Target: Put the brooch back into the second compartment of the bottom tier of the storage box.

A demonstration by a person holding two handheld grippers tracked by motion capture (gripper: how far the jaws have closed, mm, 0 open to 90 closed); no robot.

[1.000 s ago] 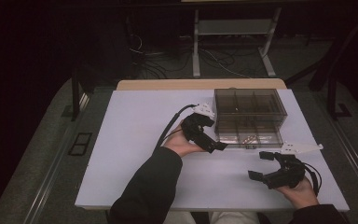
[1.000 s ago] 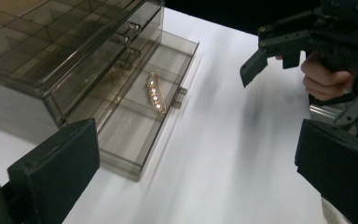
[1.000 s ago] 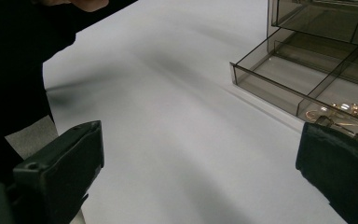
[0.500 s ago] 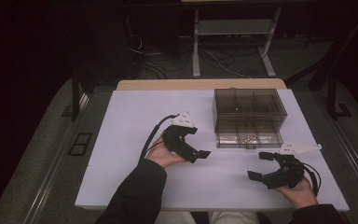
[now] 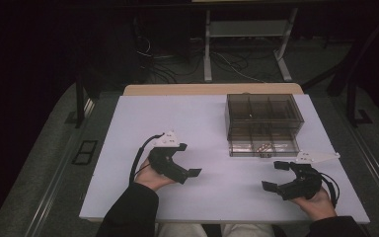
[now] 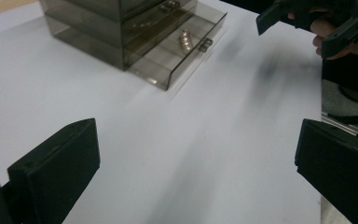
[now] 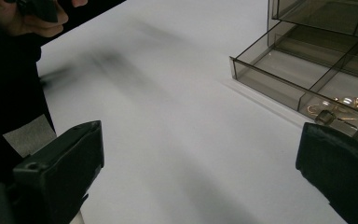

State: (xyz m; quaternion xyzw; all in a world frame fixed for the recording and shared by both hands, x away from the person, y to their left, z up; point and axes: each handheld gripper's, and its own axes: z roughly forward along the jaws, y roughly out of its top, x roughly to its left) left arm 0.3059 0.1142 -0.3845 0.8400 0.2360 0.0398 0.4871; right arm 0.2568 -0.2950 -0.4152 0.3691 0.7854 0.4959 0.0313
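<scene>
Both grippers, left (image 5: 190,167) and right (image 5: 275,176), hold jaws wide and empty; push the open drawer (image 5: 262,147) squarely shut, without jolting the earrings (image 7: 349,103).

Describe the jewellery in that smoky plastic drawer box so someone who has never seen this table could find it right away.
On the white table stands a smoky see-through drawer box, on the person's right side. Its bottom drawer is pulled out toward the person. In that drawer's compartment behind the handle lie small pearl-and-gold earrings, the one bright thing; the open compartments beside them look empty.
</scene>
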